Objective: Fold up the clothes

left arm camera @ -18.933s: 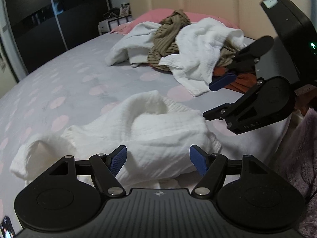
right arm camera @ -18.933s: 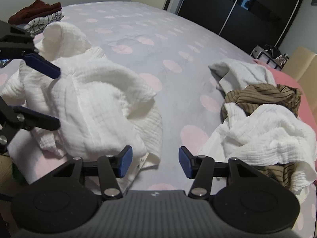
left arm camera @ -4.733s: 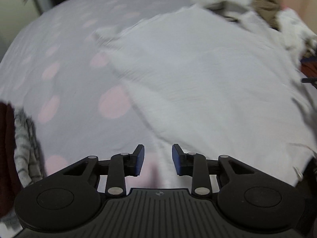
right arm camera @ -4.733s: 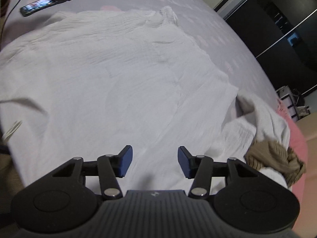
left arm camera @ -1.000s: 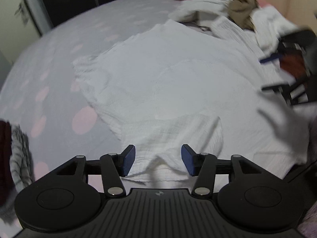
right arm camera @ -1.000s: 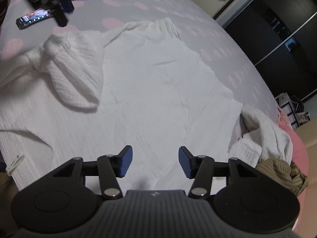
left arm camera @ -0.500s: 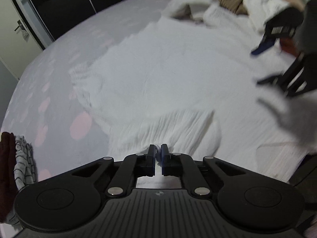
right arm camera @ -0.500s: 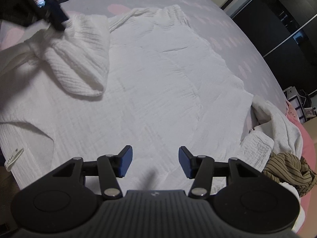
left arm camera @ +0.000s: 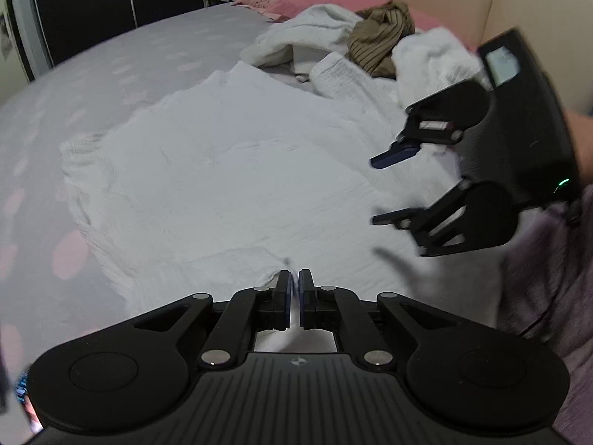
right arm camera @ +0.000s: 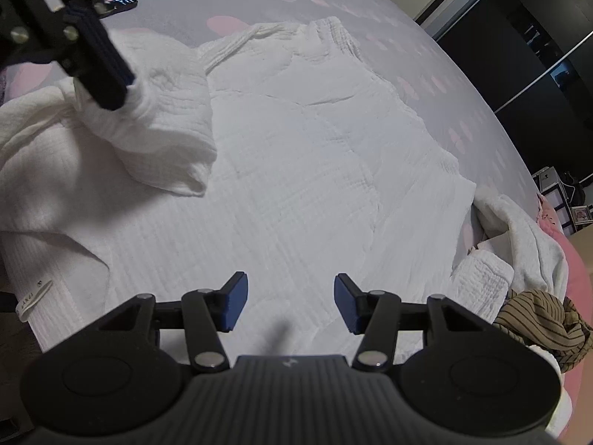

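I have the white shirt [right arm camera: 315,170] spread flat across the near half of the bed [left arm camera: 122,63], its hem hanging over the near edge with the small label there. It lies face-flat so that the sleeves can come in over the body before the long folds.

My left gripper [left arm camera: 294,283] has its pads pressed together on the sleeve [right arm camera: 166,126], a thin sliver of white cloth caught between them. In the right wrist view that sleeve is lifted and doubled over toward the chest, bunched just under the closed pads. I hold it by the cuff end, I judge, because that lets the whole sleeve swing across in one piece and land straight.

My right gripper [right arm camera: 287,302] has its fingers spread wide with nothing between them, hovering over the body of the shirt near the bed's near edge. I keep it there ready to pin or smooth the cloth, so the body does not drag along with the sleeve.

The pile [left arm camera: 378,37] of unfolded clothes sits toward the head of the bed, touching the shirt's far sleeve. That sleeve could snag there. A phone [right arm camera: 116,0] lies beyond the shirt, apart from it.
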`<state>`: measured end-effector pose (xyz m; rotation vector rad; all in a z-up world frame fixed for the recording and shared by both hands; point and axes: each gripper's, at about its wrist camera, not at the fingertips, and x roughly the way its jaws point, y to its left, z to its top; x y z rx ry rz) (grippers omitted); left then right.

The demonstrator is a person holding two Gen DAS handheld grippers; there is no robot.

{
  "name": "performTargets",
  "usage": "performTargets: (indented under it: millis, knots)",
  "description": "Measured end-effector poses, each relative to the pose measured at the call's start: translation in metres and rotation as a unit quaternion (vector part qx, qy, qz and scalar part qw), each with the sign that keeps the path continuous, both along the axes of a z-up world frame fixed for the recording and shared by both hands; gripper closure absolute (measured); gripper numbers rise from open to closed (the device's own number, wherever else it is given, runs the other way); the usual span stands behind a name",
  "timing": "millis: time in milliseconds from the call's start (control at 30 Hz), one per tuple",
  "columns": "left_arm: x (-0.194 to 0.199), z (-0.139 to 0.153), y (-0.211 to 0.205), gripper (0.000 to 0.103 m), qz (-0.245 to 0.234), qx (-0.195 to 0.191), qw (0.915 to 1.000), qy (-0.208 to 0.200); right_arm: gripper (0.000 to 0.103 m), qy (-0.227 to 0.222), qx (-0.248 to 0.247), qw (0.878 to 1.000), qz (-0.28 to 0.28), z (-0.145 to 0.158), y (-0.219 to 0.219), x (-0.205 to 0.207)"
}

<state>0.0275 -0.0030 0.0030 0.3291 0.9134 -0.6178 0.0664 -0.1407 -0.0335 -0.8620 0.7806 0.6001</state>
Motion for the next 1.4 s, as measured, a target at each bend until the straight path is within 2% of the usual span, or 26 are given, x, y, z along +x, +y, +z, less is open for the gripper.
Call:
performTargets:
  millis: [133, 267, 333, 500, 633, 767, 933, 967, 1000, 1033, 1167, 1267, 1400]
  knots:
    - [0.004, -0.001, 0.014, 0.102, 0.004, 0.006, 0.9999, 0.007, 0.047, 0.005, 0.035, 0.999, 0.019, 0.007, 0.004, -0.009]
    - [0.005, -0.008, 0.025, 0.1, 0.009, 0.039, 0.9991, 0.011, 0.048, 0.01, 0.077, 0.996, 0.046, 0.014, 0.018, -0.02]
    - [0.008, -0.012, 0.032, 0.094, 0.017, 0.041, 0.9989, 0.014, 0.048, 0.01, 0.091, 0.994, 0.066, 0.016, 0.026, -0.025]
    - [0.009, -0.016, 0.047, 0.09, 0.025, 0.04, 0.9987, 0.021, 0.049, 0.014, 0.11, 0.985, 0.134, 0.018, 0.05, -0.038]
    - [0.011, -0.018, 0.059, 0.08, 0.038, 0.049, 0.9979, 0.016, 0.048, 0.027, 0.1, 0.976, 0.194, 0.011, 0.071, -0.05]
    - [0.017, -0.026, 0.077, 0.08, 0.067, 0.066, 0.9952, 0.029, 0.048, 0.041, 0.074, 0.972, 0.22, -0.005, 0.09, -0.059]
    - [0.018, -0.033, 0.092, 0.079, 0.083, 0.066, 0.9932, 0.047, 0.05, -0.004, -0.005, 0.969, 0.247, -0.032, 0.107, -0.067]
    - [0.018, -0.034, 0.093, 0.079, 0.082, 0.066, 0.9931, 0.051, 0.051, -0.008, -0.012, 0.969, 0.246, -0.034, 0.107, -0.065]
    - [0.017, -0.036, 0.093, 0.078, 0.081, 0.069, 0.9929, 0.053, 0.064, -0.012, -0.019, 0.969, 0.244, -0.035, 0.107, -0.063]
    - [0.016, -0.037, 0.094, 0.078, 0.08, 0.072, 0.9928, 0.054, 0.083, -0.016, -0.026, 0.97, 0.242, -0.036, 0.107, -0.06]
    - [0.014, -0.034, 0.096, 0.078, 0.085, 0.077, 0.9924, 0.045, 0.087, -0.004, -0.003, 0.979, 0.202, -0.016, 0.097, -0.044]
    - [0.016, -0.031, 0.099, 0.078, 0.093, 0.073, 0.9921, 0.043, 0.088, -0.035, 0.0, 0.982, 0.183, 0.005, 0.081, -0.037]
    - [0.018, -0.032, 0.099, 0.078, 0.096, 0.079, 0.9911, 0.047, 0.088, -0.067, 0.007, 0.992, 0.11, 0.029, 0.045, -0.017]
